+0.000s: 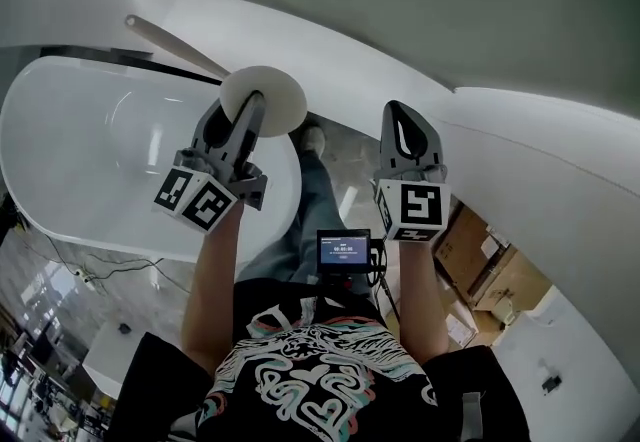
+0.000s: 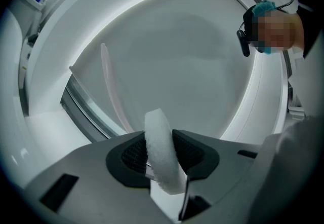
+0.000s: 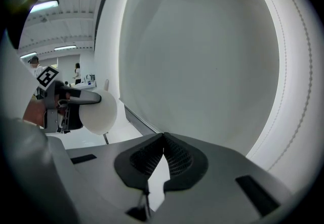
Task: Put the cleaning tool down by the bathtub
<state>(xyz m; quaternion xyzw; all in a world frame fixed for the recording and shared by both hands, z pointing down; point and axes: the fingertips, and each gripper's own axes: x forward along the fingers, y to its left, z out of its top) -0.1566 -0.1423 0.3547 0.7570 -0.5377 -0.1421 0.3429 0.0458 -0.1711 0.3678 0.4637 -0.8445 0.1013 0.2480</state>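
The cleaning tool is a round white pad on a long pale handle. My left gripper is shut on the pad's edge and holds it above the near rim of the white bathtub. In the left gripper view the pad stands edge-on, pinched in the left gripper, and the handle runs up and to the left. My right gripper hangs to the right, shut and empty. In its own view the right gripper has its jaw tips touching, and the pad shows at the left.
A curved white wall runs behind and to the right. The person's leg and shoe stand beside the tub. A small screen hangs at the chest. Cardboard boxes lie at the right and cables on the floor at the left.
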